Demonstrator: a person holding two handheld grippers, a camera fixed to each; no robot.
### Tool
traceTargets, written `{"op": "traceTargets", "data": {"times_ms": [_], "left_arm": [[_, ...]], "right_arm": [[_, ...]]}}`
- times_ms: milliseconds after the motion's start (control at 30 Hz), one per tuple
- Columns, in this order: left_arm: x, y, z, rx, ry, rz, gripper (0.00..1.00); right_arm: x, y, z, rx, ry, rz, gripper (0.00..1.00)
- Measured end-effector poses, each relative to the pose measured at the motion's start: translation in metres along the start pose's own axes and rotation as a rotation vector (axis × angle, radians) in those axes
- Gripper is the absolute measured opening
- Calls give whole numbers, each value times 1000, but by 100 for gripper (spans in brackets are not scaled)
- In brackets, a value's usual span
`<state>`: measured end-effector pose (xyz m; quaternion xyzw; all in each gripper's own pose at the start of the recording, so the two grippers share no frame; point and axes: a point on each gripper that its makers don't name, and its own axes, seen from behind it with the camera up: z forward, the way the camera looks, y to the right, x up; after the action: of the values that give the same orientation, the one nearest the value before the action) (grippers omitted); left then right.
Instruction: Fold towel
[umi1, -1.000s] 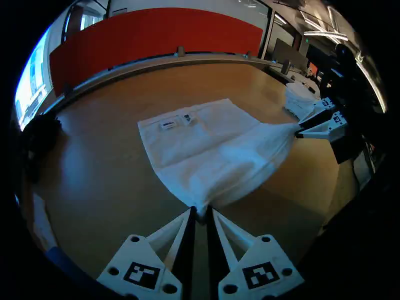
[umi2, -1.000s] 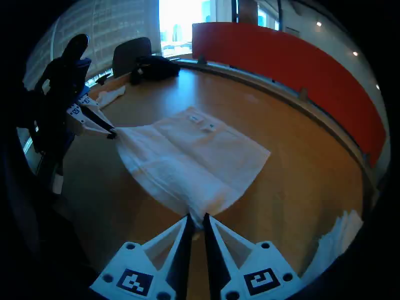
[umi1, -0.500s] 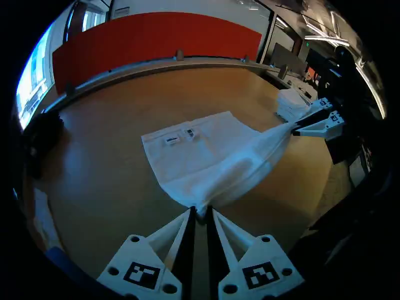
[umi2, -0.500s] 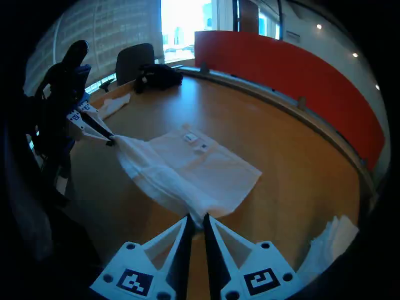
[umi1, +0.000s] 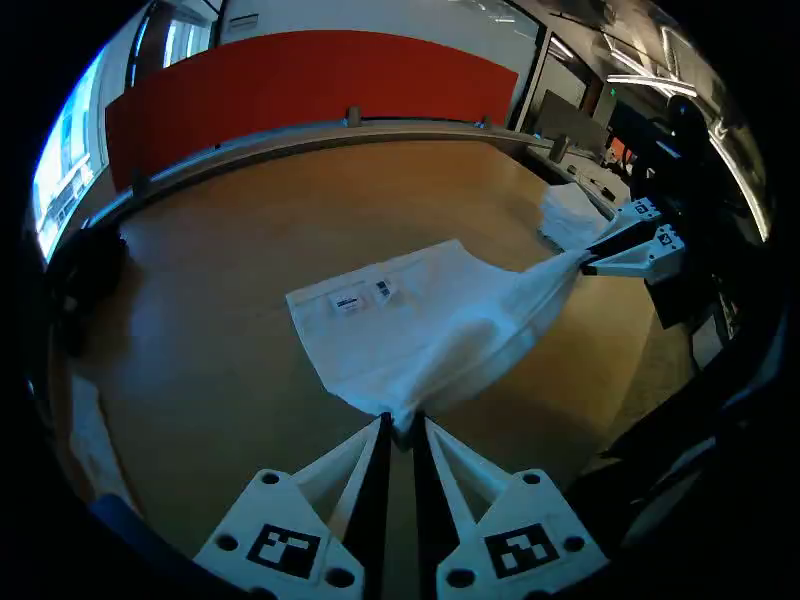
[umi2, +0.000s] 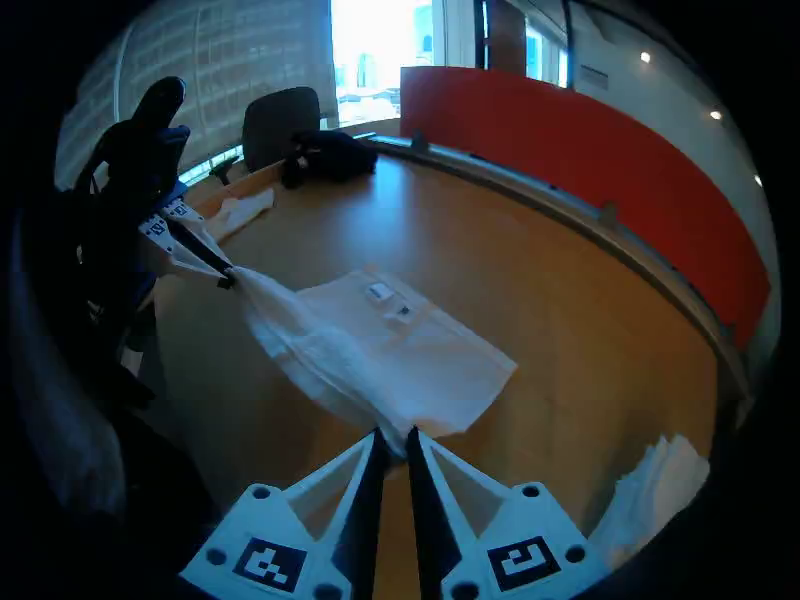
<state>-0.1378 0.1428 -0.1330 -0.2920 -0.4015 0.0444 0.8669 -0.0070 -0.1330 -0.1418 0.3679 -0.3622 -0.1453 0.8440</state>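
near edge lifted, first fold getting under way

the left gripper (umi1: 402, 421) is pinching one near corner of the white cloth towel (umi1: 420, 320), with both fingers drawn tight against the bunched fabric. the right gripper (umi2: 395, 436) is doing the same at the other near corner, its fingers also closed on cloth. each gripper is also showing in the other's view, farther off and clamped on its own corner. between the two, the near edge of the towel is hanging raised and sagging a little in the middle. the far half is lying flat on the broad orange-brown wooden table (umi1: 220, 240), with two small labels (umi1: 362, 296) facing up near the far edge. a stack of white folded cloths (umi1: 568, 212) is sitting well apart from the towel, toward the table's edge, and a long red partition panel (umi1: 300, 80) is running behind the table.

the step in hand is looking like the first fold, taking the near edge up so it can go over onto the far edge. the next move is calling for both grippers travelling forward together and level, keeping the edge lightly taut so the middle is not dragging or creasing. after that, each held corner is needing to be lowered onto its matching far corner before the fingers are opening. uneven travel is likely to be leaving the fold skewed.
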Motion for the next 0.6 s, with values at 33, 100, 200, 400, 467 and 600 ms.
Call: {"op": "traceTargets", "data": {"times_ms": [33, 100, 200, 400, 467, 600], "left_arm": [[0, 1, -1, -1, 0, -1, 15], [1, 3, -3, -4, 0, -2, 15], [2, 5, -7, -9, 2, -5, 15], [0, 6, -13, -19, -2, -9, 15], [0, 7, -14, -22, -3, -11, 15], [0, 8, -14, -27, -1, -17, 15]], "right_arm": [[0, -1, -1, 2, 0, 0, 16], [1, -3, -4, 5, 1, 0, 16], [3, -4, -7, 6, 2, 1, 16], [3, -6, -12, 12, 2, 7, 16], [3, -7, -13, 15, 1, 8, 16], [2, -7, -12, 15, -1, 7, 16]]}}
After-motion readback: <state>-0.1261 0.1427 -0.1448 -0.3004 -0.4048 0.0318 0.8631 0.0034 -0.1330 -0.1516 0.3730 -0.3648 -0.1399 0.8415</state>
